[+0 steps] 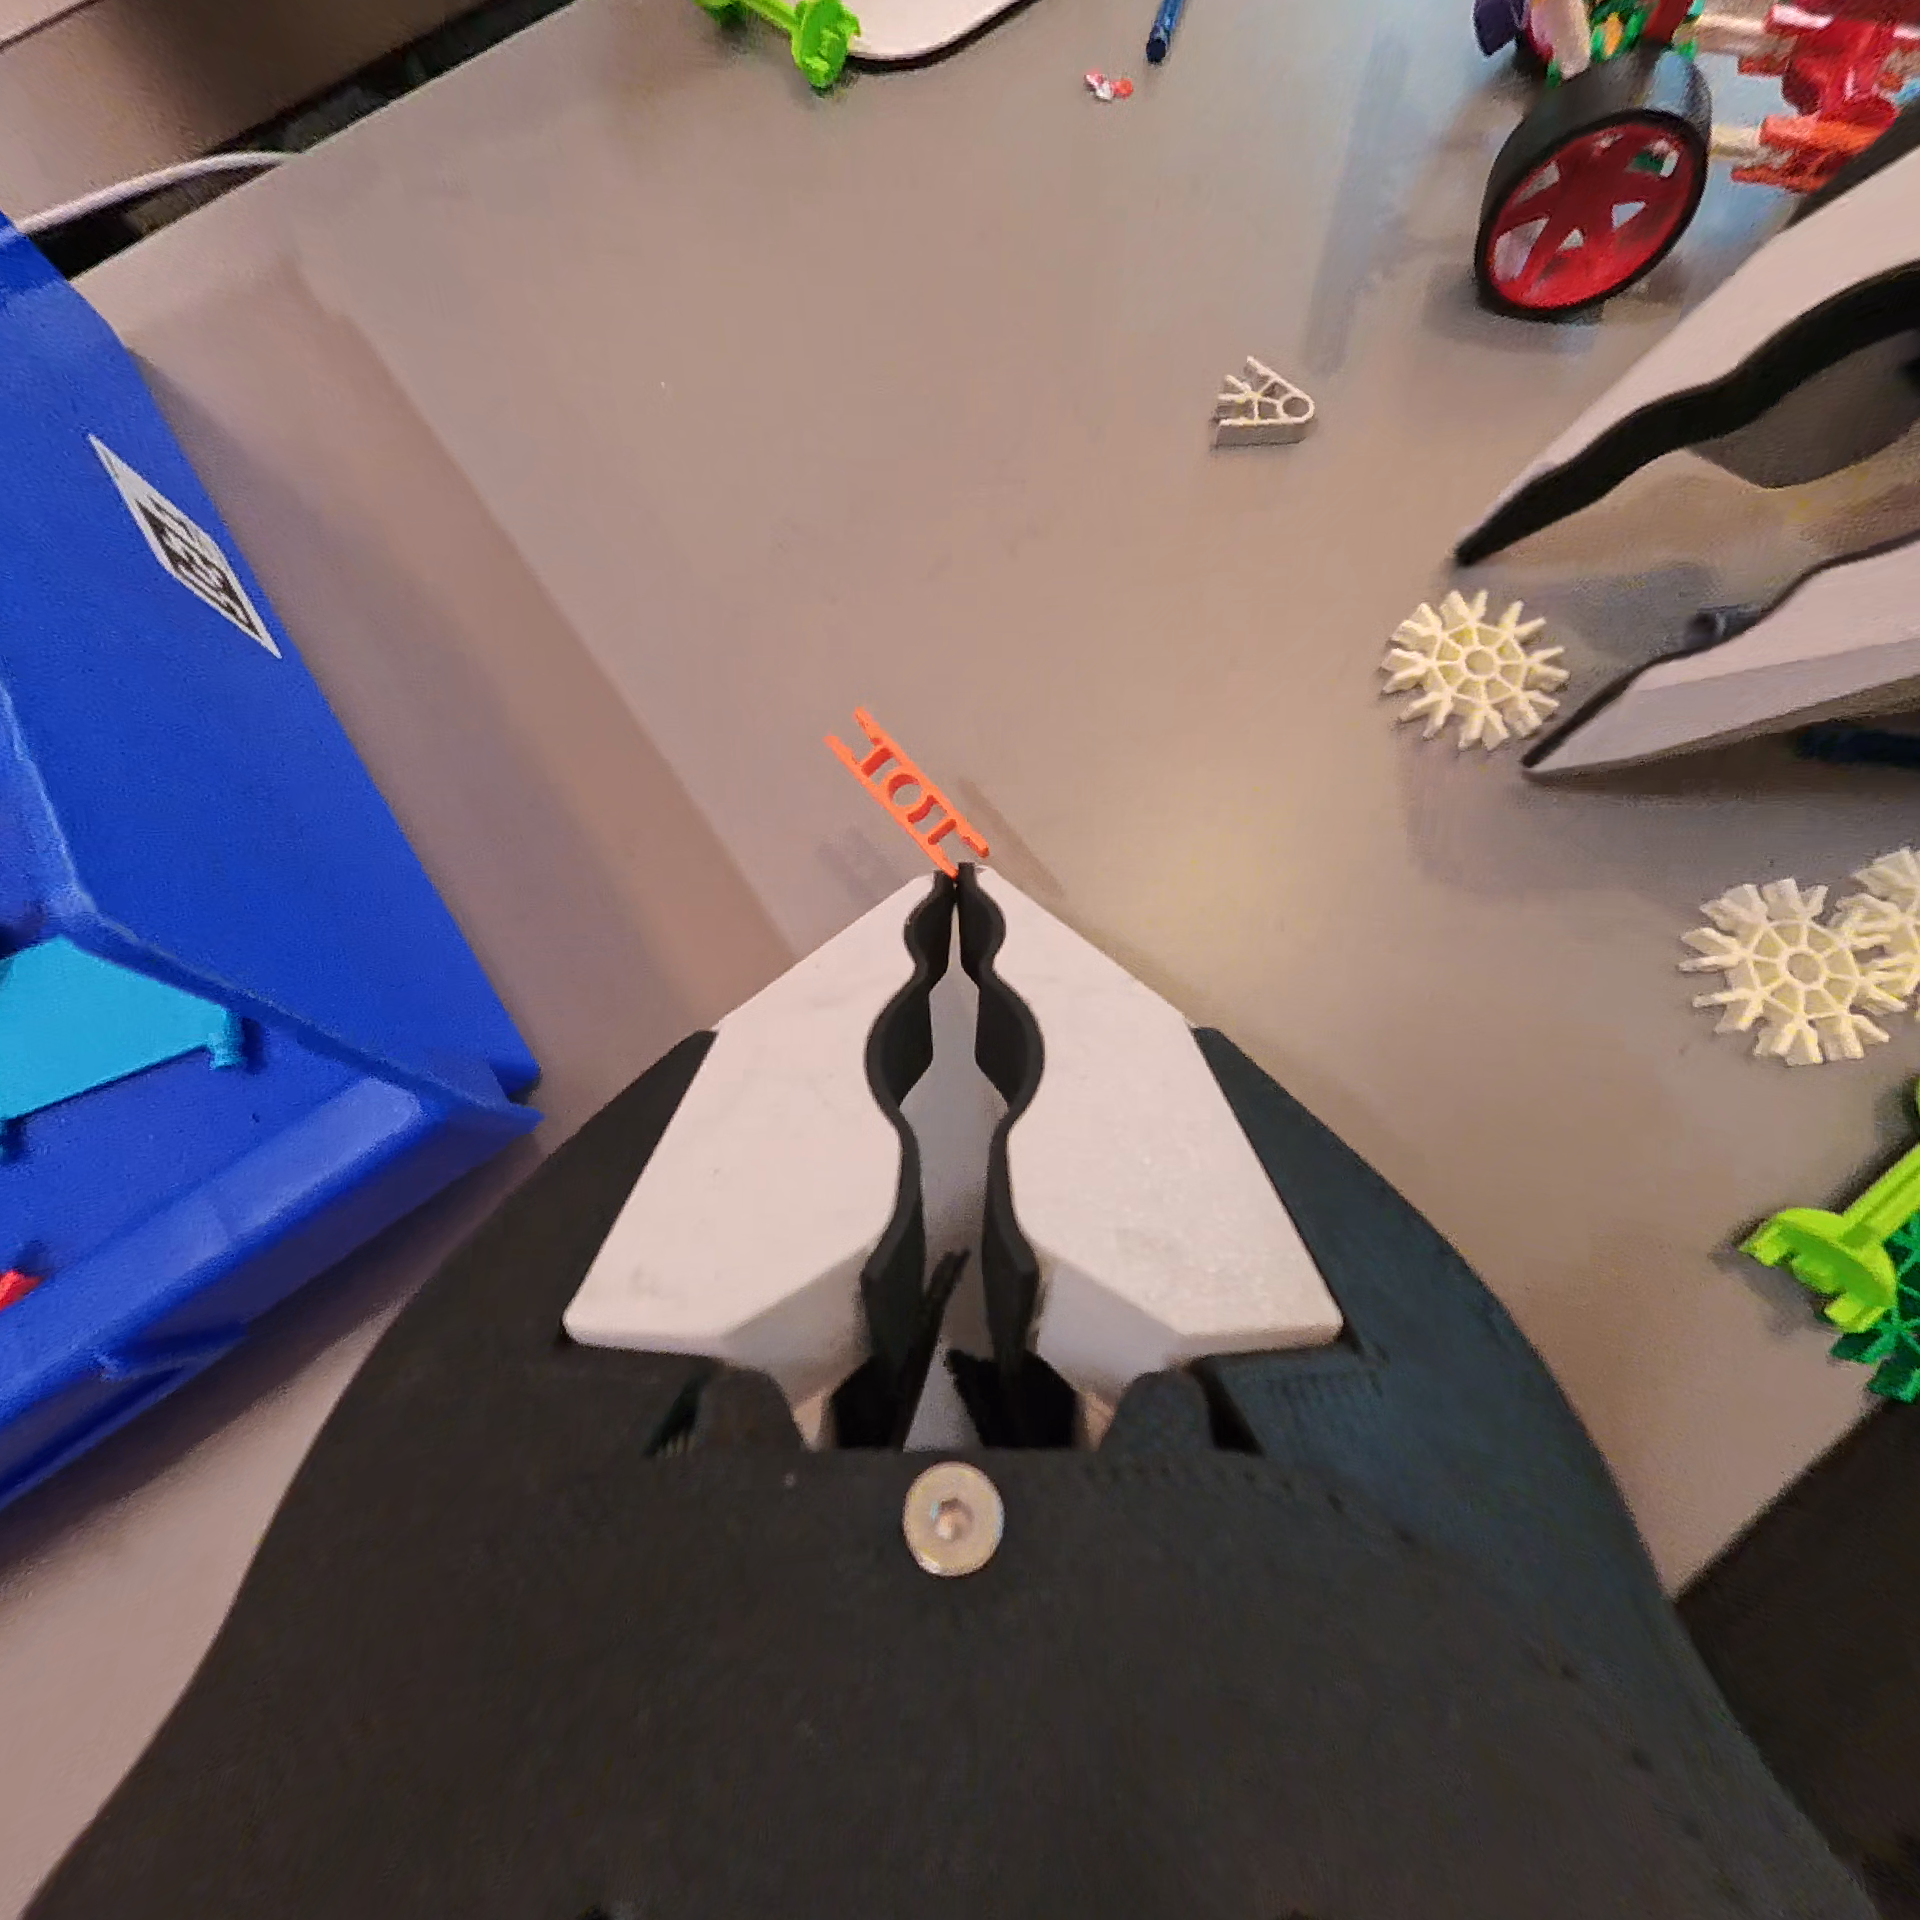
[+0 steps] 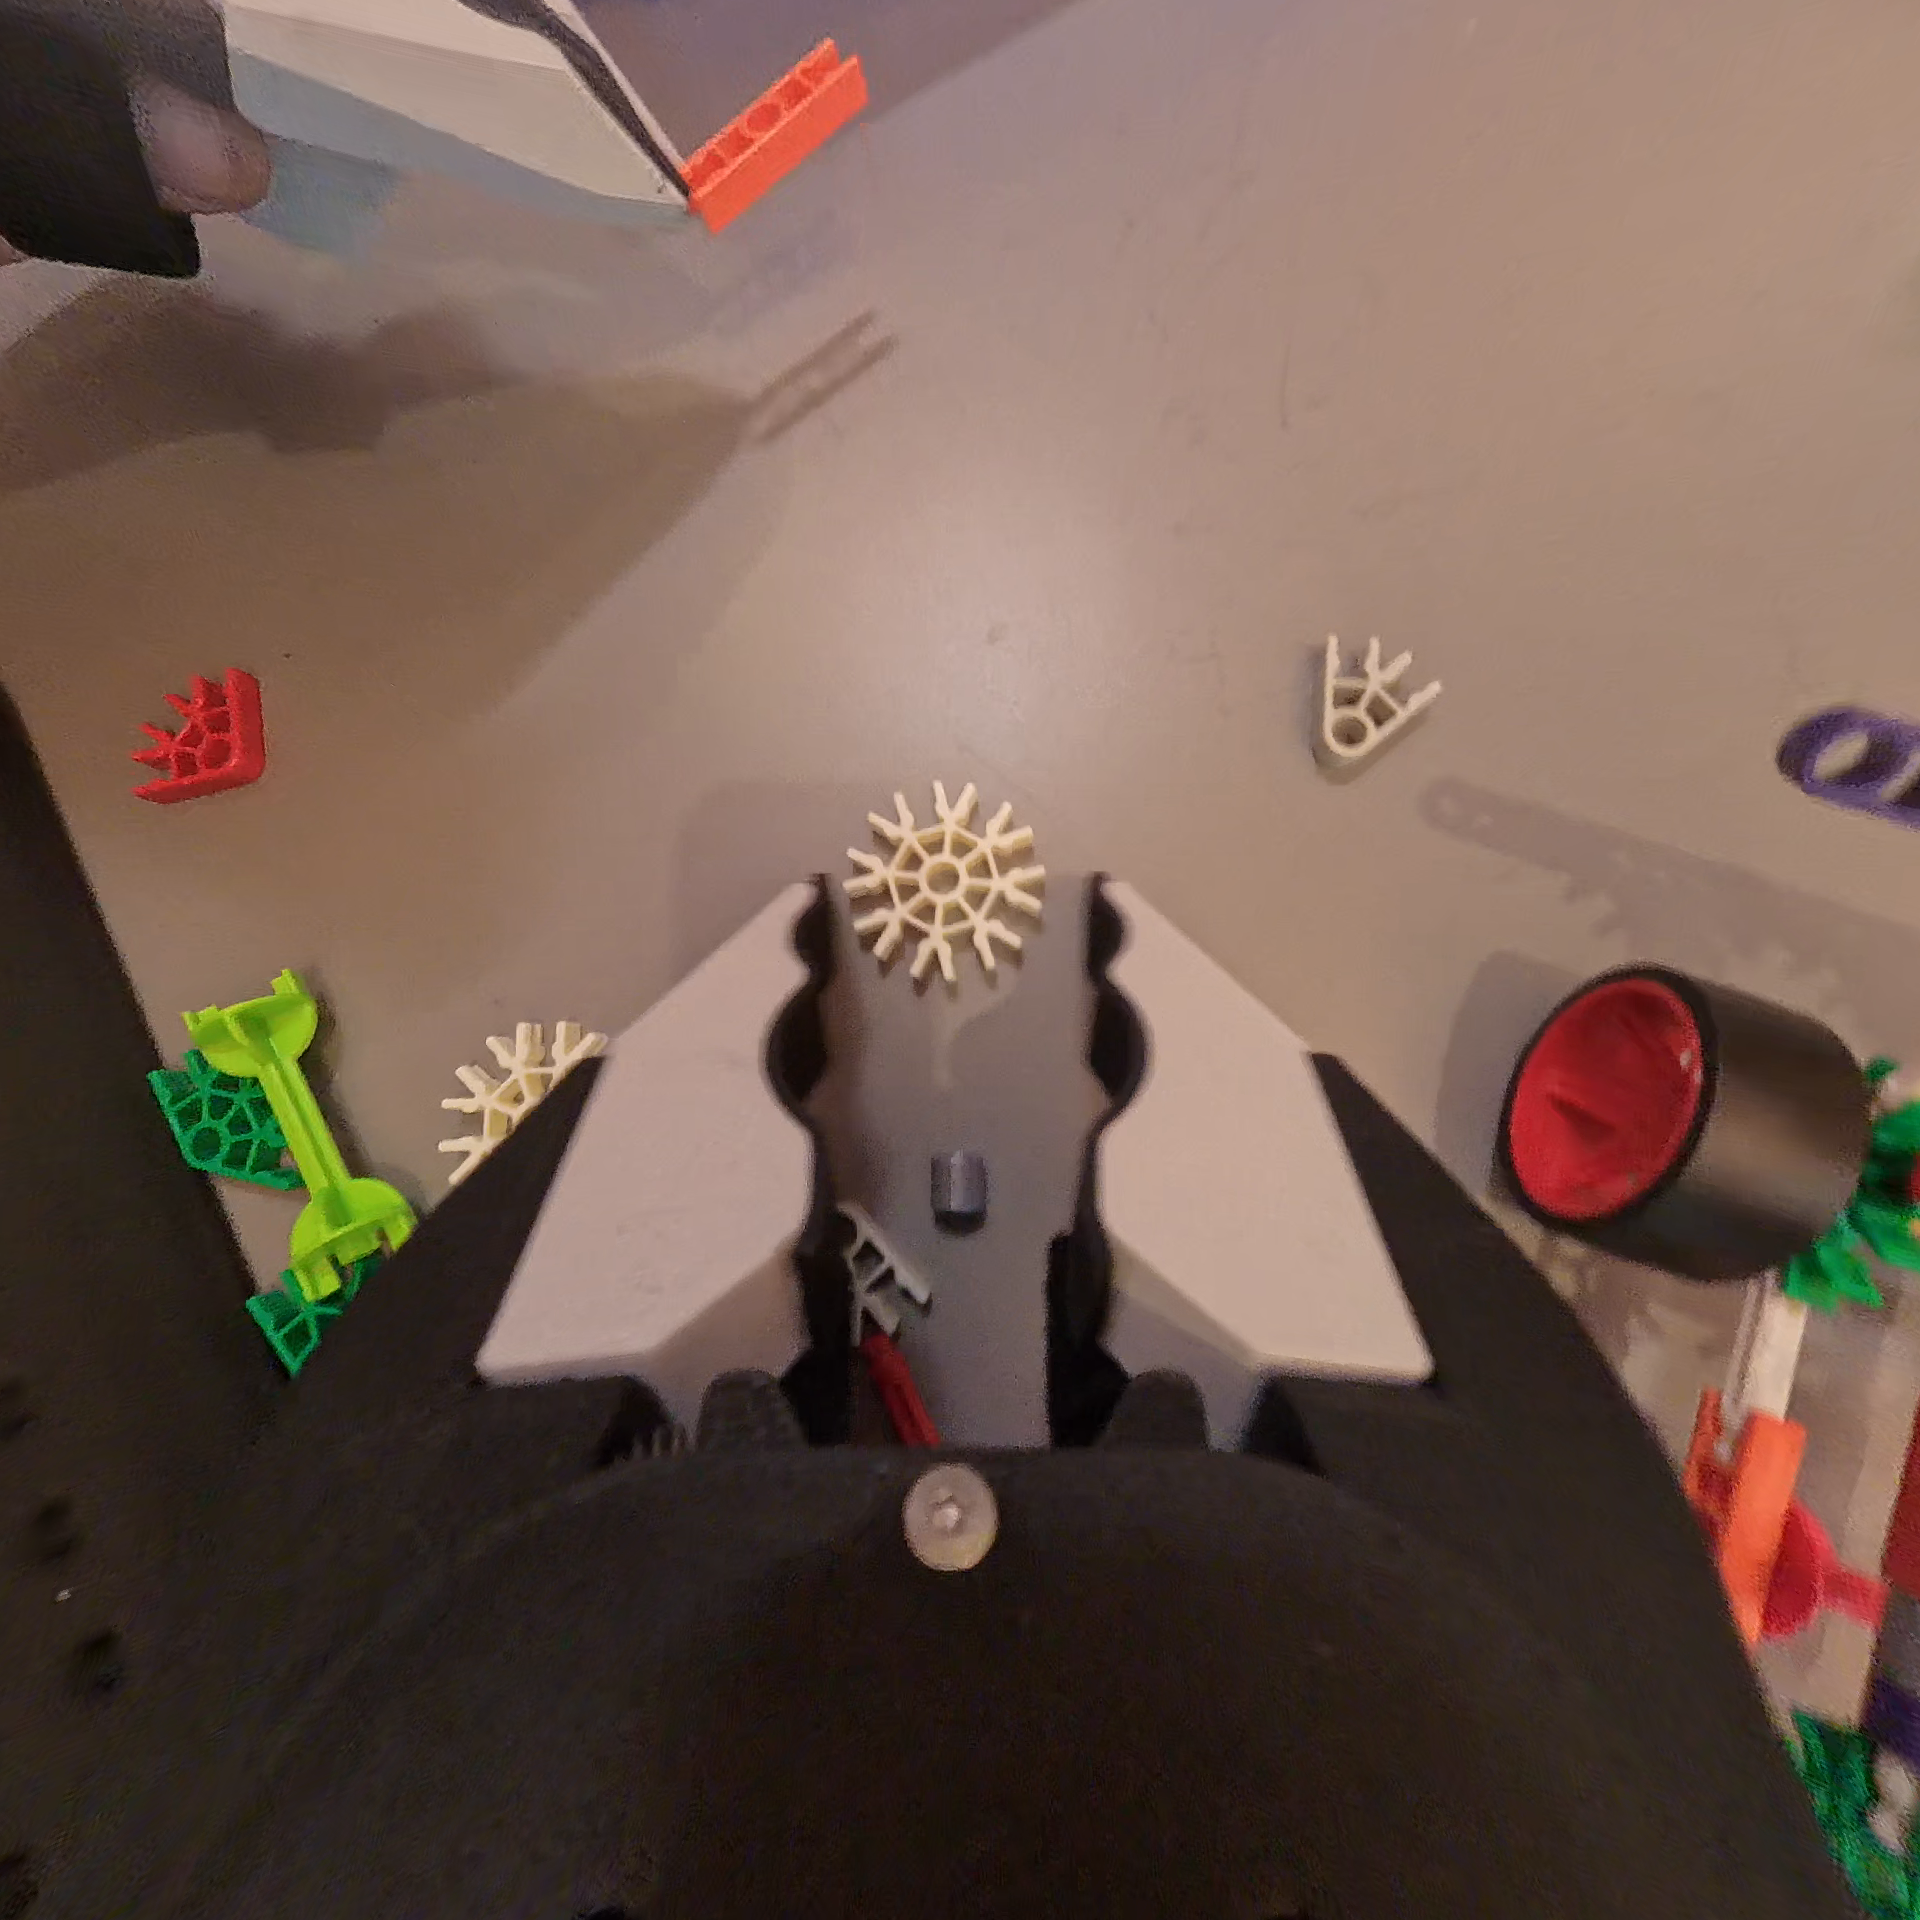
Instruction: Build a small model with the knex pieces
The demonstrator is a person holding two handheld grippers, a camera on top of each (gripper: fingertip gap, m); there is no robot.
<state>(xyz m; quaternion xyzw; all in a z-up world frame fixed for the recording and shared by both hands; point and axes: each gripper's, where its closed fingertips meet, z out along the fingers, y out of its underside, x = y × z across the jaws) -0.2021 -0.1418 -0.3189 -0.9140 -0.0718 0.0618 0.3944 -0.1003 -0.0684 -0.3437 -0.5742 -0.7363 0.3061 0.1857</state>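
Note:
My left gripper [image 1: 956, 876] is shut on a small orange connector piece [image 1: 906, 795] and holds it by one end above the grey table. The same piece [image 2: 774, 135] shows at the top of the right wrist view, pinched in the left gripper's tips [image 2: 681, 197]. My right gripper [image 2: 956, 894] is open and empty, its fingers either side of a cream snowflake-shaped connector [image 2: 945, 881] lying flat on the table. In the left wrist view the right gripper [image 1: 1496, 655] shows at the right edge, open, beside that snowflake connector [image 1: 1475, 670].
A blue bin [image 1: 187, 935] stands at the left. A wheeled toy build with a red and black wheel [image 1: 1595, 213] is at the far right. Loose pieces lie about: a grey fan connector [image 2: 1361, 707], a red connector [image 2: 203, 740], a lime rod [image 2: 301, 1132], more cream snowflake connectors [image 1: 1797, 971]. Spacing between my two grippers at the tips: around 12 cm. From the right gripper's tips to the lime rod [image 2: 301, 1132] is close to 11 cm.

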